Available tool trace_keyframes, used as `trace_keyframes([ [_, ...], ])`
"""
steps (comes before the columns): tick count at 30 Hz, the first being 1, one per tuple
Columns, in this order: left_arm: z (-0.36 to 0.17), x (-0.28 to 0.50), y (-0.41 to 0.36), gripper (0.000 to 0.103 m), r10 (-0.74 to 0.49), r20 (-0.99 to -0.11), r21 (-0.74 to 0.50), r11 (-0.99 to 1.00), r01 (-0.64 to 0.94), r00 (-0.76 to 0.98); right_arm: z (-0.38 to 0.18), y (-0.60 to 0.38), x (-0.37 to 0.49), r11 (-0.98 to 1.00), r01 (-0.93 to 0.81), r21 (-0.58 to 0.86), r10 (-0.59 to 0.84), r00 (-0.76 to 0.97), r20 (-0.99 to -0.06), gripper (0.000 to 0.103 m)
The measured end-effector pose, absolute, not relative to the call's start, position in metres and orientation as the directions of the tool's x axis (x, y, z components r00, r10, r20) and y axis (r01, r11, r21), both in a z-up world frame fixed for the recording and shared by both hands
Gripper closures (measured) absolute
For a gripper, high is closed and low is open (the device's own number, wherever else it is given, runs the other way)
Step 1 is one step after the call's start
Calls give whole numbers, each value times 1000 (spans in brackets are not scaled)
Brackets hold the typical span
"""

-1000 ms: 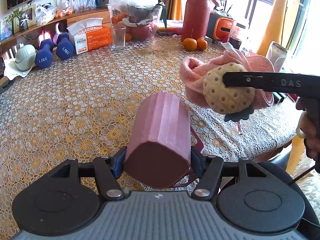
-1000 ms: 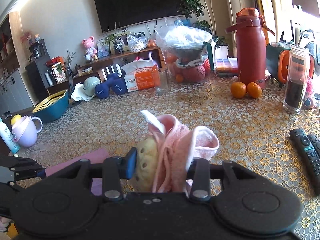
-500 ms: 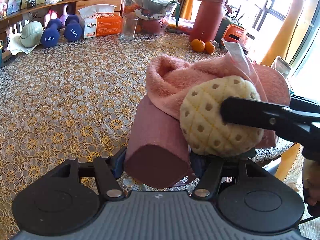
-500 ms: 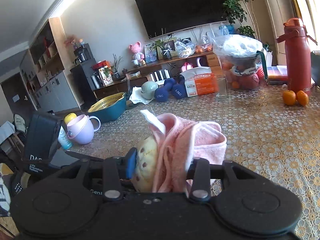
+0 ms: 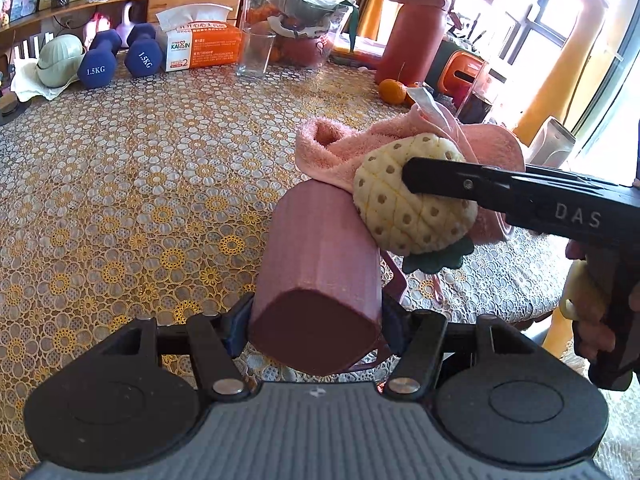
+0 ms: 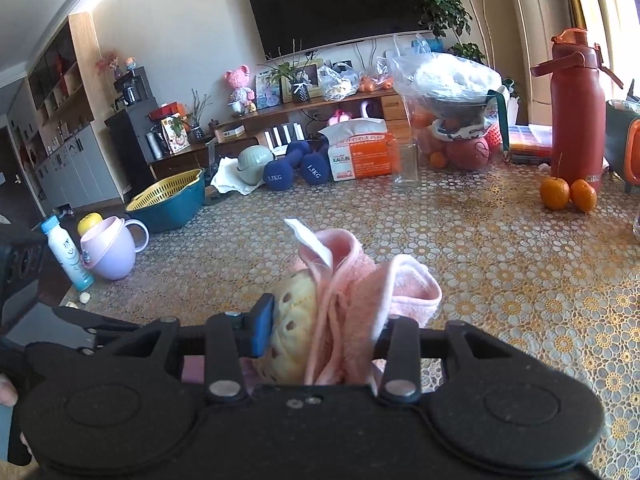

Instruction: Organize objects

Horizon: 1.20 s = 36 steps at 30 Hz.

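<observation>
My left gripper (image 5: 316, 320) is shut on a mauve ribbed cup (image 5: 320, 264), held on its side above the table with its base toward the camera. My right gripper (image 6: 320, 328) is shut on a pink towel (image 6: 360, 296) with a cream pineapple-shaped pad (image 6: 292, 320). In the left wrist view the towel (image 5: 332, 152) and pineapple pad (image 5: 412, 212) sit right at the cup's far open end, touching its upper right rim. The right gripper's black finger (image 5: 480, 184) crosses the pad.
The table has a gold floral lace cloth (image 5: 120, 184). At its back stand blue dumbbells (image 5: 96, 66), a tissue box (image 5: 200, 46), a glass (image 5: 256, 52), a red flask (image 5: 412, 36) and oranges (image 6: 566, 194). A lilac mug (image 6: 112, 248) and teal basket (image 6: 168, 200) sit left.
The towel and pineapple pad swung close over the cup half a second ago. They now sit a little farther back at the cup's far end. The cup stays gripped.
</observation>
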<state>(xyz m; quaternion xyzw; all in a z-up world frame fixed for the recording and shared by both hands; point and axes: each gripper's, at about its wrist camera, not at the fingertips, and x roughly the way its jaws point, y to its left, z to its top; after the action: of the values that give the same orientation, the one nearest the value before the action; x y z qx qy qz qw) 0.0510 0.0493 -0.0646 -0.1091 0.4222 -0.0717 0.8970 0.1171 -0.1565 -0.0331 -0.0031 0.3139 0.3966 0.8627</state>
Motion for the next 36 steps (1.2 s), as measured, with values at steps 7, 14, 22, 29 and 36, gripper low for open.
trace_keyframes([
  [7, -62, 53, 52, 40, -225, -740, -250, 967, 51, 634, -33, -149, 128, 697, -696, 176, 652, 511, -561, 63],
  [14, -50, 50, 44, 41, -160, -717, -125, 987, 101, 678, -34, -139, 139, 703, -695, 154, 639, 521, -566, 63],
  [22, -54, 54, 37, 43, -128, -720, -59, 991, 123, 682, -57, -131, 144, 736, -666, 117, 580, 532, -618, 63],
  [29, -55, 56, 33, 41, -123, -729, -45, 990, 132, 674, -42, -167, 140, 766, -619, 174, 589, 567, -576, 63],
  [36, -63, 70, 15, 30, -64, -762, 49, 987, 156, 645, -39, -194, 116, 770, -590, 243, 612, 574, -545, 63],
])
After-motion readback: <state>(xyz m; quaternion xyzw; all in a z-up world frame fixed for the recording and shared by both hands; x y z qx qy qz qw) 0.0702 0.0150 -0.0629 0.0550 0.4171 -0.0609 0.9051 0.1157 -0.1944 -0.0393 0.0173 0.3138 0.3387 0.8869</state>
